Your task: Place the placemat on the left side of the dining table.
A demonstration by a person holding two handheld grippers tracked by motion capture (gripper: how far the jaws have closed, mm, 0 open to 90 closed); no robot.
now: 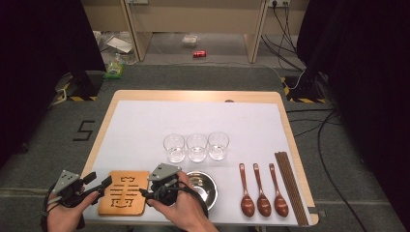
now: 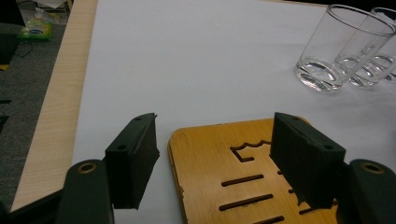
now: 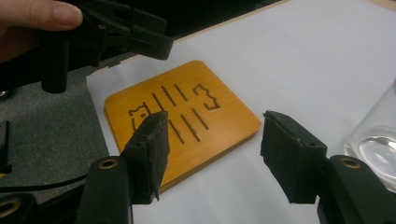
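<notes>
The wooden trivet lies flat on the worktop, between the left gripper and right gripper, both spread wide and pinching nothing. Its thin edge sits flush, so a jaw could slide over it or push it. Just behind the right gripper, the metal bowl and glasses risk a knock.

the white sheet covering the wooden table is evenly and softly lit from above; only faint shadows are cast. the surroundings at 9 and 3 o'clock are left almost black. small highlights are seen on the three clear drinking glasses and the round steel bowl. the black jaws close to both gripper cameras are rendered soft, slightly out of focus.
</notes>
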